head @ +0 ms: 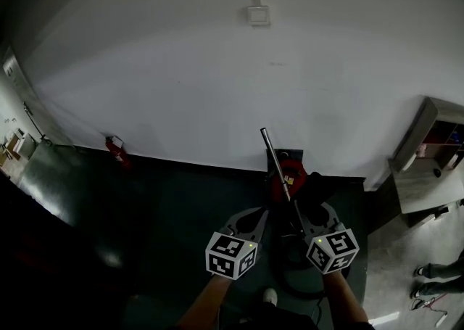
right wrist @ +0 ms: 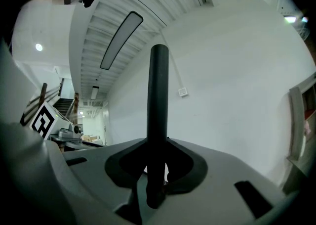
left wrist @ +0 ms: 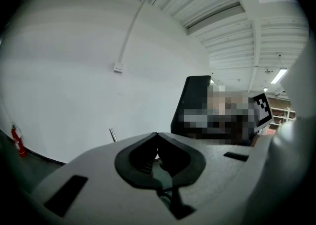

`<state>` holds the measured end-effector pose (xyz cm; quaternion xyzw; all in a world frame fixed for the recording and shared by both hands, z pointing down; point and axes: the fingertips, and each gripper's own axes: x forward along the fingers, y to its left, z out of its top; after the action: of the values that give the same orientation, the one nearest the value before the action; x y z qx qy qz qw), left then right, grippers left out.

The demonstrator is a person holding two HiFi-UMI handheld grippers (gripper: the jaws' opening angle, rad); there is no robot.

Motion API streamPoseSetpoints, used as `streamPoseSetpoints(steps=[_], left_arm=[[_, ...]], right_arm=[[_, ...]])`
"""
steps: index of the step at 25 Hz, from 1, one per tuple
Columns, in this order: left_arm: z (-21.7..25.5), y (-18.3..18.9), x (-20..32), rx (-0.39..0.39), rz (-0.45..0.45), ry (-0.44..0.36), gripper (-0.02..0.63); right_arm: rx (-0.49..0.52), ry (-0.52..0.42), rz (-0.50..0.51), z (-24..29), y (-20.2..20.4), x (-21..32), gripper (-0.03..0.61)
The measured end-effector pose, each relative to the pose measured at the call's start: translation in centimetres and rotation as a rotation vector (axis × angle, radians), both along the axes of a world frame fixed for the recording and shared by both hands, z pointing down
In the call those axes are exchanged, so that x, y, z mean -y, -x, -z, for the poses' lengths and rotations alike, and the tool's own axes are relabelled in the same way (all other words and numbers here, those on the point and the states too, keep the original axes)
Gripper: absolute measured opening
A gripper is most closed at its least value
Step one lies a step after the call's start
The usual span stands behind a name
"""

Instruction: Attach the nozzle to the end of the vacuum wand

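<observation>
Silver at its free end, the vacuum wand (head: 280,170) stands tilted up in front of the white wall (head: 181,67), above the red vacuum body (head: 299,180). The right gripper (right wrist: 158,142) has its jaws closed on the wand's lower part. In the right gripper view the tube looks dark, prob. from backlight. The left gripper (left wrist: 157,135) is closed completely w/ nothing between the jaws, and hangs near the wand.

I judge the task is at its beginning: wand is held, nozzle not yet taken. Next move asks to find the nozzle, open the left jaws, grasp it and bring it to the tube end. No nozzle can be made out in any view. The floor (head: 167,198) is very dark, and the lower part of the machine blends into it.
</observation>
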<state>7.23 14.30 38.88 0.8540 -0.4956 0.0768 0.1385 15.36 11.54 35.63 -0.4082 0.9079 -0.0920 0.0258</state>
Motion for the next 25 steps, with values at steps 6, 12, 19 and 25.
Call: streamPoseSetpoints(steps=[6,12,19,25], left_arm=[[0.4,0.1,2.4,0.012,0.016,0.001,0.005],[-0.1,0.7,3.8,0.020,0.032,0.003,0.005],[-1.1,1.6,6.1,0.022,0.029,0.013,0.005],[-1.7,3.1,8.9,0.016,0.019,0.027,0.005]], right_arm=[[0.010,0.004,0.007,0.2,-0.4,2.7,0.090],[0.016,0.009,0.009,-0.4,-0.6,4.3,0.090],[0.018,0.022,0.003,-1.5,0.1,6.6,0.089],[0.012,0.031,-0.005,-2.1,1.6,9.3,0.091]])
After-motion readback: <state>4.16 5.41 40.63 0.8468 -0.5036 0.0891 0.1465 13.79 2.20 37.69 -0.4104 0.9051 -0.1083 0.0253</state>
